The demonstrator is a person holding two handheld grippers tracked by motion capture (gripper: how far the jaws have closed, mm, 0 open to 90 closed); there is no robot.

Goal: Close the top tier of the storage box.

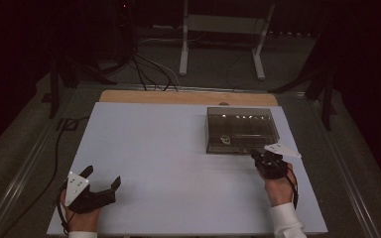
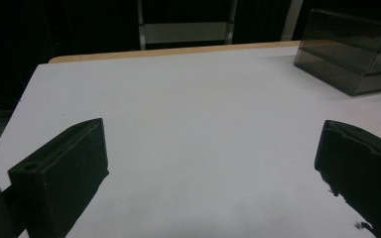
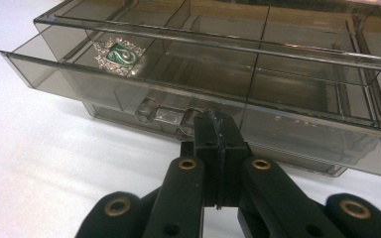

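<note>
A smoky clear drawer box [image 1: 243, 130] stands at the table's back right. Its top drawer [image 3: 129, 79] is pulled out a little, and a green and silver crest badge [image 3: 119, 53] lies in its left compartment. My right gripper [image 3: 213, 119] is shut, with its tips on the right end of the clear drawer handle [image 3: 161, 113], which runs in between them. From above, that gripper [image 1: 254, 154] sits at the box's front edge. My left gripper [image 1: 101, 176] rests at the table's front left, wide open and holding nothing. Far off to its right I see the box [image 2: 347, 49].
The white tabletop [image 1: 178, 158] has a wooden strip [image 1: 188, 97] along its far edge. Beyond that strip are a white metal frame [image 1: 223, 29] and dark cables [image 1: 149, 69] on the floor. A cable [image 1: 62, 139] trails off the table's left side.
</note>
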